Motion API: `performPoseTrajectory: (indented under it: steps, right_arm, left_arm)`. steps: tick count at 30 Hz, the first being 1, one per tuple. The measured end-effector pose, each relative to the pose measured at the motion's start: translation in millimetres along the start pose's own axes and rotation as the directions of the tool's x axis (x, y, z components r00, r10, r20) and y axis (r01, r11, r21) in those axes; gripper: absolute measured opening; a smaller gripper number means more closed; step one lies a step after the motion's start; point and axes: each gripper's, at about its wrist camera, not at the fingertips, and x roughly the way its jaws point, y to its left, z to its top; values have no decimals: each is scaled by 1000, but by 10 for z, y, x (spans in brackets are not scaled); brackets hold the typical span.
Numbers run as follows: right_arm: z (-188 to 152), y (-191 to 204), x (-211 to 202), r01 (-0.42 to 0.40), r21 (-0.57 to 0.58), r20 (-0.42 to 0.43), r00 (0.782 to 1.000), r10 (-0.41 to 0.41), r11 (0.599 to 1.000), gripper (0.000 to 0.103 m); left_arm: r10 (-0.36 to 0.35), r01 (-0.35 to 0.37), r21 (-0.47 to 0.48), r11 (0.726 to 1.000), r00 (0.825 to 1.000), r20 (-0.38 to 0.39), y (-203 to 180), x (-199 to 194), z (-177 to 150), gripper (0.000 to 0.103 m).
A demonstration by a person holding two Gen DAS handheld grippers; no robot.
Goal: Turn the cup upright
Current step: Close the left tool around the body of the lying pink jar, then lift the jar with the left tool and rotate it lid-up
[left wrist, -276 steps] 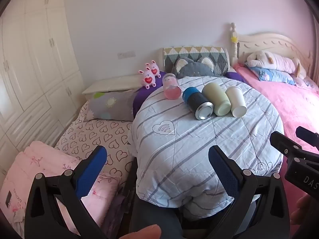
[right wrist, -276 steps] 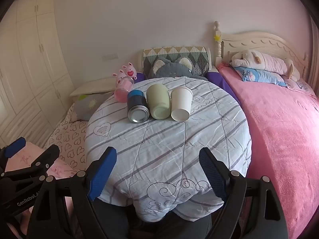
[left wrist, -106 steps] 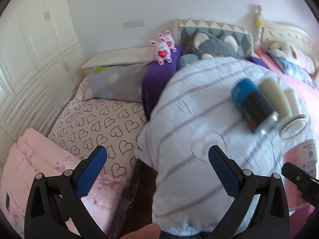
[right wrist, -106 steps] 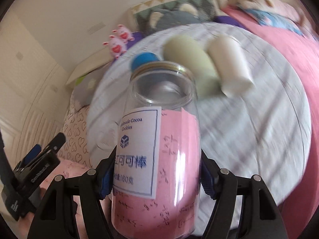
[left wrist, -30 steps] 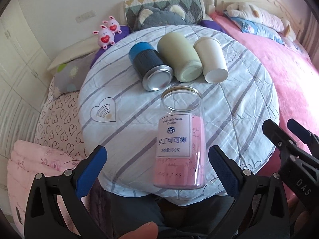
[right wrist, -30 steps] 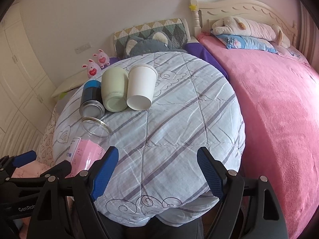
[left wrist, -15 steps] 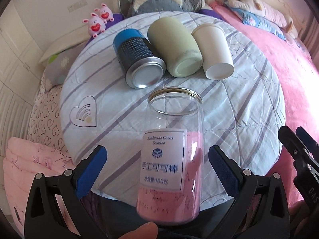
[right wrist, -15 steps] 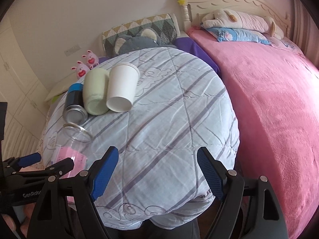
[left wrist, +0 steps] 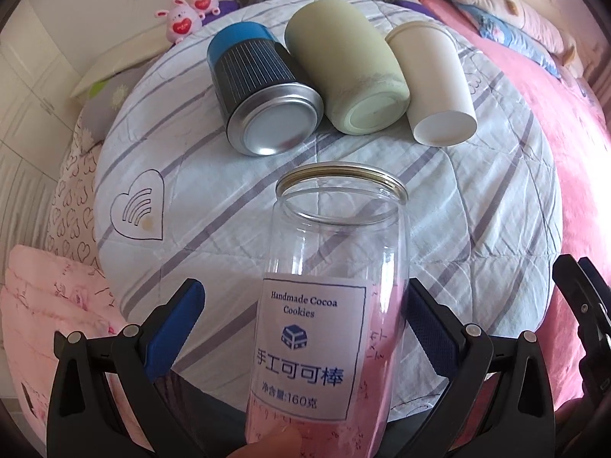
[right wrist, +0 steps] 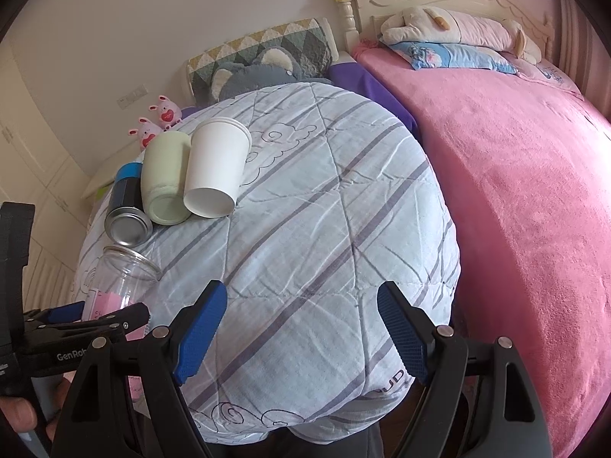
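A clear jar (left wrist: 324, 305) with a white label and pink paper inside stands upright, mouth up, at the near edge of the round quilt-covered table (left wrist: 477, 198). My left gripper (left wrist: 305, 328) is open around it, the right pad close to the glass, the left pad apart. Behind the jar three cups lie on their sides: a blue and black can (left wrist: 263, 95), a pale green cup (left wrist: 347, 68) and a white paper cup (left wrist: 435, 80). My right gripper (right wrist: 301, 336) is open and empty above the table's near edge. The jar also shows in the right wrist view (right wrist: 122, 282).
A pink bed (right wrist: 515, 191) with a plush toy lies right of the table. A grey cushion (right wrist: 259, 72) and two pink bunny toys (left wrist: 187, 11) sit behind it. White cupboards (left wrist: 23, 76) and pink bedding (left wrist: 46, 305) are at the left.
My left gripper has moved forward so its fingers now flank the upright jar. The right gripper has drawn back to the right, open. Earlier the right gripper held this jar.
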Motion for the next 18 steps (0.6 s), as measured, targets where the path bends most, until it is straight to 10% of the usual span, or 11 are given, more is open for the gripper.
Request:
performPoseTrajectory:
  steps: [9,18]
  right_arm:
    - [-1,-24,16,3,7,-4,1000,-3,1000,82]
    - [-10,2,5,7,5,-2,1000,-7,1000,82]
  left_arm:
    - [-17,17,4,1000,1000,-9,18,54,40,101]
    - [-39,39,38,998,999,-1,-59,55,119,75]
